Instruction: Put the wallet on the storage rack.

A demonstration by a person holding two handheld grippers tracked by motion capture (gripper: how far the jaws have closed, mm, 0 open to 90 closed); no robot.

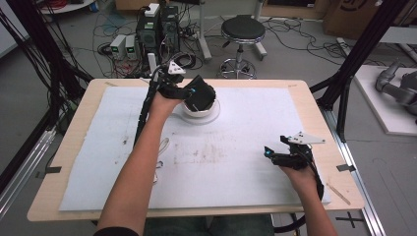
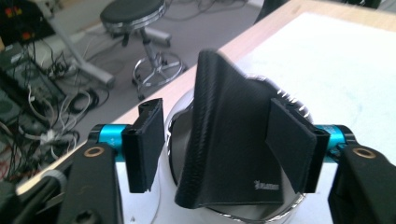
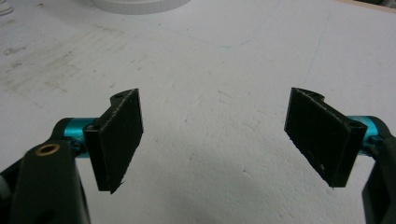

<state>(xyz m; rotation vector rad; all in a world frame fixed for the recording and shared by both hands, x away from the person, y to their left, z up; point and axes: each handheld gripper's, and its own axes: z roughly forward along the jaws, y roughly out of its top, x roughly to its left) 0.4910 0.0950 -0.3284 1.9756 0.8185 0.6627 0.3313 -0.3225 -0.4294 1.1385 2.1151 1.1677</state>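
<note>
1. Two claws are in our hands. In the high view the left claw [image 1: 199, 98] sits just above the middle of the frame, over a round white bowl with a shiny metal rim [image 1: 212, 112]; the right claw [image 1: 269, 153] sits at the lower right, well apart from it.

2. Between them we see the white foam mat [image 1: 236, 162] that covers most of the pale wooden surface [image 1: 69, 162]. The mat carries grey smudges near the centre of the frame.

3. In the left claw view, a black folded piece of textured leather-like material [image 2: 224, 140] stands in the bowl [image 2: 175, 121], upright and leaning slightly, in the middle of the frame. It bears a small pale logo near its lower right corner.

4. We find the left claw [image 2: 219, 144] moderately wide. Its left pad [image 2: 145, 144] stands clear of the black piece, with a gap of bowl rim showing between them. Its right pad [image 2: 290, 144] overlaps the piece's right edge in the frame; we cannot tell whether it touches. Nothing is pinched.

5. In the right claw view, the right claw [image 3: 219, 140] is spread wide, with its pads at the left and right of the frame. Bare white mat [image 3: 215, 70] lies between them, and the claw holds nothing.

6. At the top centre of the high view, a black round stool on a chrome base [image 1: 242, 29] stands on the floor beyond the surface.
</note>
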